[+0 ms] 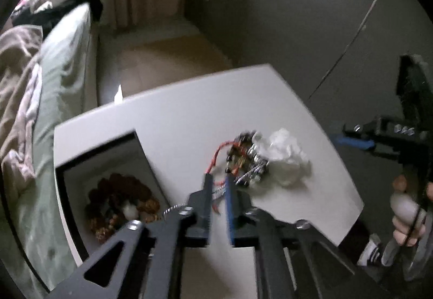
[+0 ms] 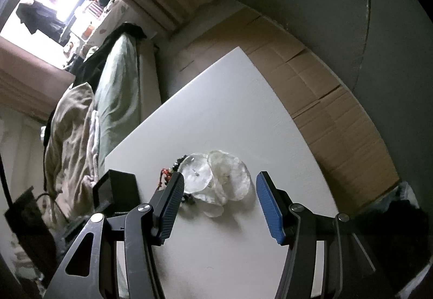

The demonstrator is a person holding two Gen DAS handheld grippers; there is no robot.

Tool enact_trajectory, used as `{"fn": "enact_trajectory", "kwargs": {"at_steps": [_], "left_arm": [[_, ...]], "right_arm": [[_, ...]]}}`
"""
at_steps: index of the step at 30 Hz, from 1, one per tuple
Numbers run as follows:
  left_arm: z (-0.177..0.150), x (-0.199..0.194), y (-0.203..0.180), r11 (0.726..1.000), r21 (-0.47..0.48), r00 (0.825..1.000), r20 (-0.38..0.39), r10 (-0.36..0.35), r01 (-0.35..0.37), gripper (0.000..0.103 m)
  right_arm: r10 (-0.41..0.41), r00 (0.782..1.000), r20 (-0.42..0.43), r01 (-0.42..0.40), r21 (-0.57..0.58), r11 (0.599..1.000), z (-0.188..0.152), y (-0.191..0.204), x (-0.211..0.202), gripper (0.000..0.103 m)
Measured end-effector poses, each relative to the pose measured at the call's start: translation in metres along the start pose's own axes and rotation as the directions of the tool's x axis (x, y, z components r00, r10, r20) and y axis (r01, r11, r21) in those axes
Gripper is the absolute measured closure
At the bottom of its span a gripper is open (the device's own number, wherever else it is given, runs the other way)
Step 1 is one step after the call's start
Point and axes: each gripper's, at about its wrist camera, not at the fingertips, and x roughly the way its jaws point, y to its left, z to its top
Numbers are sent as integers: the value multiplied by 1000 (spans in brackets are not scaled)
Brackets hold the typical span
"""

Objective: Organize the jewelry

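Note:
A tangle of bracelets and chains [image 1: 245, 157] lies on the white table [image 1: 189, 115] next to crumpled clear plastic bags [image 1: 286, 155]. My left gripper [image 1: 217, 185] is shut on a twisted silver chain with a red cord [image 1: 216, 190] at the near edge of the pile. A black-rimmed box [image 1: 108, 163] at the left holds brown bead bracelets [image 1: 121, 196]. My right gripper [image 2: 220, 188] is open above the table, with the plastic bags [image 2: 216, 182] between its fingers and dark beads [image 2: 169, 173] by the left finger. It also shows in the left wrist view [image 1: 354, 138].
A bed with green sheet [image 1: 59, 77] and beige blanket [image 2: 70, 125] runs along the table's left side. Flattened cardboard [image 2: 324, 98] covers the floor beyond the table. The black box [image 2: 116, 188] sits at the left table edge. A person's hand [image 1: 406, 217] holds the right gripper.

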Motion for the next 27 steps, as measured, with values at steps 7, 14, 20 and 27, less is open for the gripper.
{"fn": "enact_trajectory", "kwargs": {"at_steps": [7, 14, 20, 27], "left_arm": [[4, 5, -24, 986, 152, 996, -39, 76, -70, 34], [-8, 44, -61, 926, 361, 973, -152, 176, -111, 68], [-10, 72, -61, 912, 379, 950, -197, 243, -155, 71], [1, 81, -58, 912, 376, 947, -201, 250, -161, 71]], "right_arm": [[3, 1000, 2, -3, 32, 999, 5, -12, -3, 47], [35, 999, 19, -36, 89, 995, 13, -33, -15, 47], [53, 998, 37, -57, 130, 990, 16, -48, -27, 47], [75, 996, 48, -81, 156, 984, 21, -59, -35, 47]]}}
